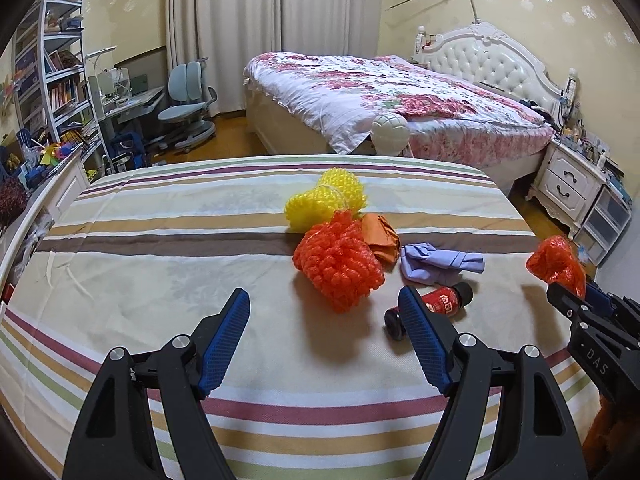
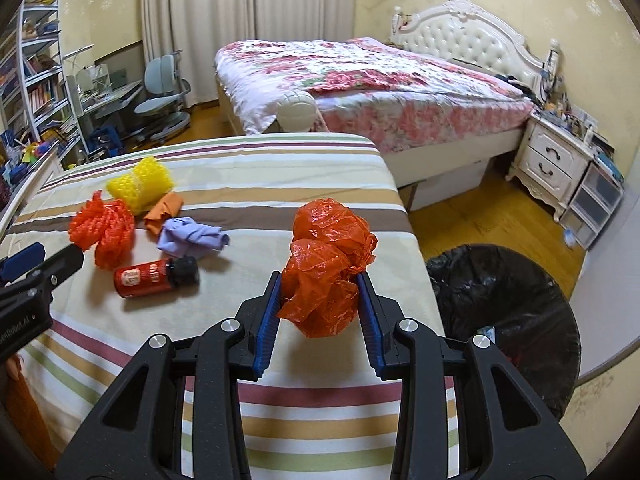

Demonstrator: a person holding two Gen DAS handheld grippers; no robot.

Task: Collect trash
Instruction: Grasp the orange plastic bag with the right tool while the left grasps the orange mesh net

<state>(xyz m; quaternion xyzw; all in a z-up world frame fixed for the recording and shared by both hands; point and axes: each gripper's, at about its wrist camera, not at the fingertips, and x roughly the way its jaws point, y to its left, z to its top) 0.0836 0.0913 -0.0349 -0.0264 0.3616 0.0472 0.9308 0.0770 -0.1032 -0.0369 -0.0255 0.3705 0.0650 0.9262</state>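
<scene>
My right gripper (image 2: 319,284) is shut on a crumpled red plastic bag (image 2: 326,268), held above the striped bed near its right edge; it also shows in the left wrist view (image 1: 554,260). My left gripper (image 1: 324,300) is open and empty, just short of an orange foam net (image 1: 340,264). Behind it lie a yellow foam net (image 1: 320,200), an orange paper wad (image 1: 380,236) and a crumpled purple cloth (image 1: 436,262). A small red bottle with a black cap (image 1: 436,304) lies by my left gripper's right finger. A black-lined trash bin (image 2: 508,320) stands on the floor to the right.
The striped bed cover (image 1: 160,240) bears the trash. A second bed with a floral quilt (image 1: 380,92) lies beyond. A white nightstand (image 2: 552,160) and drawers stand at right. A desk, blue chair (image 1: 188,100) and bookshelf stand at left.
</scene>
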